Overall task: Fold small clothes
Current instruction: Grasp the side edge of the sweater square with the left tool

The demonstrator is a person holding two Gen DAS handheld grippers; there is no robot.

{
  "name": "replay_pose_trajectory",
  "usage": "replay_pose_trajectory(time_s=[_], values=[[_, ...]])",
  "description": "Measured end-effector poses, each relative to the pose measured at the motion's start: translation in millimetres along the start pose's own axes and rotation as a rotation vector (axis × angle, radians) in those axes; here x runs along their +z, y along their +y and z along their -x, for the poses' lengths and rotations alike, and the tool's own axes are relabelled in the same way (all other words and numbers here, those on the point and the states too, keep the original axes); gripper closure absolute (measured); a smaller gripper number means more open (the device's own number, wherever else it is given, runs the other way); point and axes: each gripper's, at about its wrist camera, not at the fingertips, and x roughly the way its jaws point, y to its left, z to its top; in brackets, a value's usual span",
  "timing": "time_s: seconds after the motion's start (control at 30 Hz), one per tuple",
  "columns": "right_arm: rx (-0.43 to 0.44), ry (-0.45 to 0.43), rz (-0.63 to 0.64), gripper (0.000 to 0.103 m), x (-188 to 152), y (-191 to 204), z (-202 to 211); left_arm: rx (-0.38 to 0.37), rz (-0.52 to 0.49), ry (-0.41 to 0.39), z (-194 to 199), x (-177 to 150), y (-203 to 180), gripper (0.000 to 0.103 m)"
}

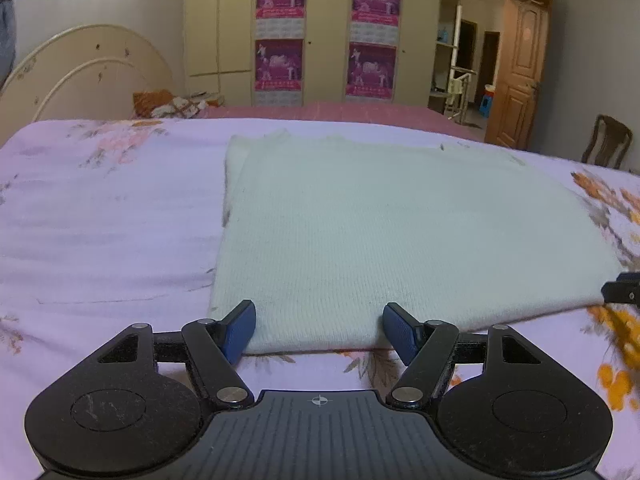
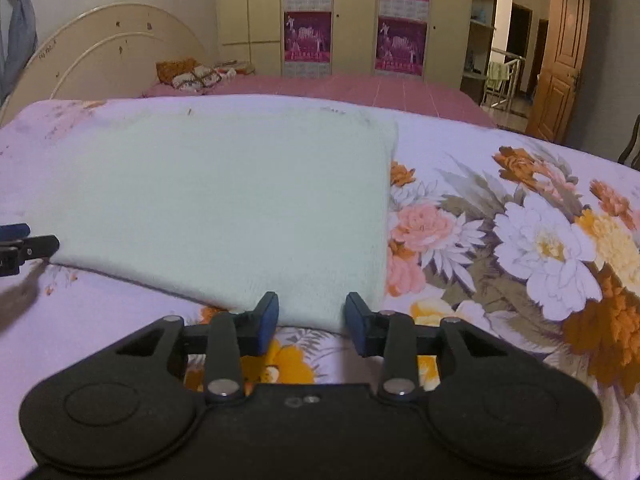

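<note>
The white garment (image 1: 380,232) lies flat on the floral bedsheet (image 1: 100,220), already folded into a rectangle. Left gripper (image 1: 319,330) and right gripper (image 2: 312,318) are open at its near edge; probably one fold is left.

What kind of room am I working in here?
Most likely a home bedroom: the white garment lies on a floral bedsheet, with a curved headboard and a tall wardrobe behind.

right tool (image 1: 622,292): cut off by left-wrist view's right edge, jaw state unreadable
left tool (image 2: 24,246): cut by right-wrist view's left edge
posters (image 1: 280,28): print too small to read
flowers (image 1: 616,364): blurred at right edge
</note>
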Motion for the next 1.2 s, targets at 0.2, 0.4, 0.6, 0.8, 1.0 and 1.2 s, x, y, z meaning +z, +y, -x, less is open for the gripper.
replay_pose_trajectory(time_s=[0.2, 0.4, 0.6, 0.8, 1.0, 1.2], values=[[0.022, -0.048, -0.035, 0.066, 6, -7, 22, 0.01, 0.134, -0.025, 29, -5, 21, 0.033], [0.049, -0.056, -0.065, 0.066, 7, -9, 30, -0.119, 0.517, 0.018, 18, -24, 56, 0.033], [0.091, -0.085, -0.066, 0.066, 15, 5, 31, -0.224, 0.871, -0.049, -13, -38, 78, 0.052], [0.147, -0.09, -0.108, 0.081, 30, 12, 14, -0.202, 0.896, -0.127, -39, -34, 65, 0.052], [0.167, -0.091, -0.099, 0.083, 44, 27, -8, -0.199, 0.893, -0.144, -71, -13, 61, 0.052], [0.165, -0.08, -0.09, 0.083, 47, 38, -26, -0.191, 0.886, -0.143, -87, -2, 61, 0.054]])
